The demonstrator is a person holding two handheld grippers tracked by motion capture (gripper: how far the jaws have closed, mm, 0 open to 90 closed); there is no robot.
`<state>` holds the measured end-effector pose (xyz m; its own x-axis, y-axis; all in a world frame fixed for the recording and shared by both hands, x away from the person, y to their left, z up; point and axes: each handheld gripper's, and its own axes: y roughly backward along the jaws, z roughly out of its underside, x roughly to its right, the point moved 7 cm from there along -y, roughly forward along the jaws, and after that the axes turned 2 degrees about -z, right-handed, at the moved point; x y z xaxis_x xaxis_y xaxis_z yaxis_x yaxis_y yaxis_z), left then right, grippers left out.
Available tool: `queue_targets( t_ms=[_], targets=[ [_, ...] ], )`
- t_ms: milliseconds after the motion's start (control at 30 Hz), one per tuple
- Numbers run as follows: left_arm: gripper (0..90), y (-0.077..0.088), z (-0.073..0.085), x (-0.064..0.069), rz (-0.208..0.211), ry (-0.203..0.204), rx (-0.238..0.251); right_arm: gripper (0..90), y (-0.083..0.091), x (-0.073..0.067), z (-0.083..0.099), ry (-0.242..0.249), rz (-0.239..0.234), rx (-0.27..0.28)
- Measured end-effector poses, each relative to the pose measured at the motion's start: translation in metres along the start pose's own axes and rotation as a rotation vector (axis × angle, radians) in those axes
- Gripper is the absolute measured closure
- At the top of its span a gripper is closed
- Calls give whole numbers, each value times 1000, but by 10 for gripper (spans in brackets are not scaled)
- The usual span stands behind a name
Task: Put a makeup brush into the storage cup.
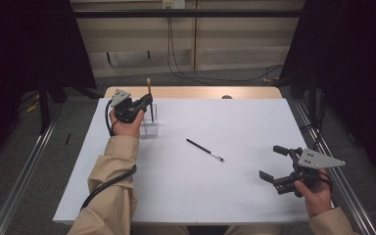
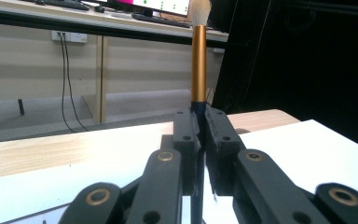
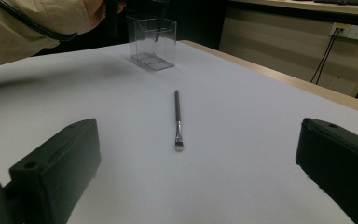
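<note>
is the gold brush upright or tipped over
Upright: the left gripper is shut on the gold brush, handle vertical, bristles up, over the clear holder.

Brush [image 2: 198, 60]: bristle tip cut by top edge, lower handle hidden betw. jaws. Clear holder [image 3: 152, 42]: contents too dark to tell.

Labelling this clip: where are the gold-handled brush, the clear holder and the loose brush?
gold-handled brush [image 2: 198, 65], left gripper view, gold shaft.
clear holder [image 3: 152, 42], right gripper view, front wall.
loose brush [image 1: 204, 150], high view, mid-handle.
</note>
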<state>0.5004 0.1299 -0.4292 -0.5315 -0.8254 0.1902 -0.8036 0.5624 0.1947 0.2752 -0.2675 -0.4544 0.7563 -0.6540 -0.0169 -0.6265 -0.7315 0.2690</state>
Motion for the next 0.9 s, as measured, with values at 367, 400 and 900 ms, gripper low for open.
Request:
queue_targets(
  t_ms=[367, 400, 900],
  targets=[
    [838, 0, 4, 1, 6, 4, -1, 0, 0, 0, -1, 0, 2, 5],
    [838, 1, 5, 1, 4, 8, -3, 0, 0, 0, -1, 1, 3, 4],
    [837, 2, 13, 5, 6, 11, -14, 0, 0, 0, 0, 1, 2, 2]
  ],
)
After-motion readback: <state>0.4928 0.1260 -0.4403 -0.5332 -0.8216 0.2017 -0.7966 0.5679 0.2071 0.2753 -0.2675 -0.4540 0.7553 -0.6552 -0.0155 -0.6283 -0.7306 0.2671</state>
